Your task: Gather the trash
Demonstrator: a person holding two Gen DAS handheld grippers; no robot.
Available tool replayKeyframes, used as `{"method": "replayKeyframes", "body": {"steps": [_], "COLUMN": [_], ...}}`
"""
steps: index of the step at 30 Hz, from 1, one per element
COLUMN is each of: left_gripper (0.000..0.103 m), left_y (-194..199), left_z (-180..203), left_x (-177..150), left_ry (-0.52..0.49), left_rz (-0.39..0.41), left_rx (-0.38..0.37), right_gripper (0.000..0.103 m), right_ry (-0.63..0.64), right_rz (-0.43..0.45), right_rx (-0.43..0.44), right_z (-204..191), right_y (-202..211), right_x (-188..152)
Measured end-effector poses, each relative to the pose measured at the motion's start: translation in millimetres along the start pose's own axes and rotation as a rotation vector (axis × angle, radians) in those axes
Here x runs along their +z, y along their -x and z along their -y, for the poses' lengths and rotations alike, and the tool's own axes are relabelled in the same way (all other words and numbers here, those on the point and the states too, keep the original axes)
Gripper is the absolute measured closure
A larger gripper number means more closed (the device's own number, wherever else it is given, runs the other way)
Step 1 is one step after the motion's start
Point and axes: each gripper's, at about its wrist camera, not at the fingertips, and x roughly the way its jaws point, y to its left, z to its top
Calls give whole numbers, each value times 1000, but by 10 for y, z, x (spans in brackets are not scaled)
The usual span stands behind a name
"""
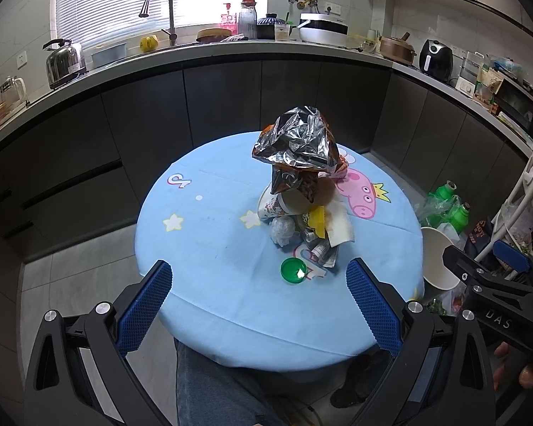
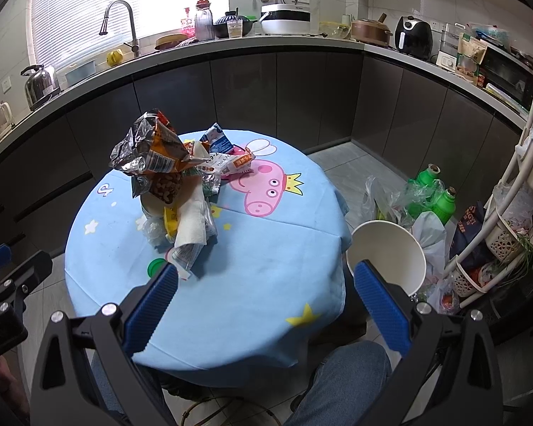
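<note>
Round counter, blue cloth: near half bare, one trash pile heaped at centre, well clear of every edge. One foil bag on top; one green lid just before the pile. One white cup beyond the right edge. Left tool and right tool: both spread wide, empty, above the near edge.
</note>
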Motion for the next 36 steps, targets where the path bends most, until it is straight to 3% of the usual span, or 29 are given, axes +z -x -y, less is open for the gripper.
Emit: {"method": "replayKeyframes", "body": {"steps": [36], "left_gripper": [9], "left_y": [-15], "left_z": [45], "left_x": [-6], "left_ry": [-3], "left_rz": [-12], "left_rx": [-6], "right_gripper": [3], "right_ry": [-2], "right_rz": [-3], "right_rx": [0], "right_z": [20], "right_y": [-6], "right_x": [-11]}}
